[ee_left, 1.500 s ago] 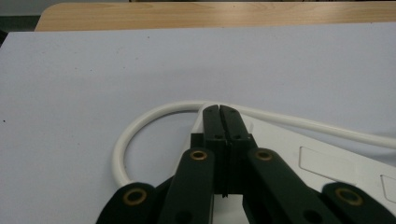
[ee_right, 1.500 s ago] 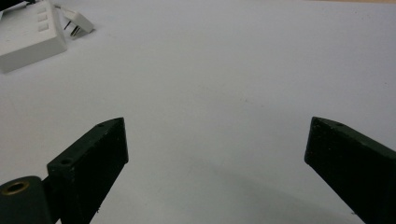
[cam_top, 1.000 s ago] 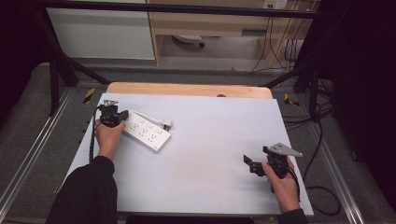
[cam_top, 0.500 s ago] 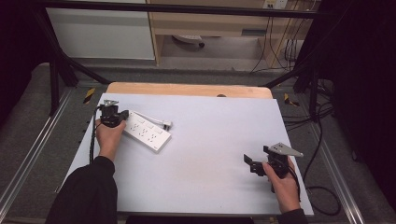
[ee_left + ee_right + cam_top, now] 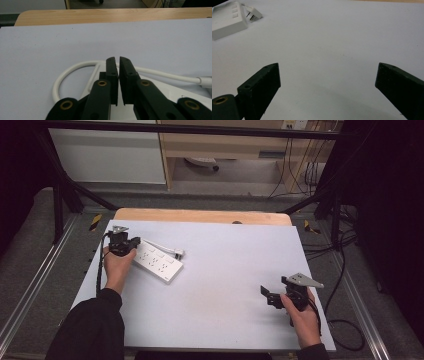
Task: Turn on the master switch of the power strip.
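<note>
Resting over power strip (image 5: 156, 262) end, left claw (image 5: 117, 60) nearly closed, white cord (image 5: 75, 68) looping ahead; right claw (image 5: 327, 82) wide apart on bare worktop (image 5: 225, 270).

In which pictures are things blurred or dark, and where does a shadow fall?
High view: surroundings dark, table evenly lit. Left gripper view: near jaws soft, white cable sharper. Right gripper view: jaws blurred, a soft shadow on the table between them; power strip slightly soft.
</note>
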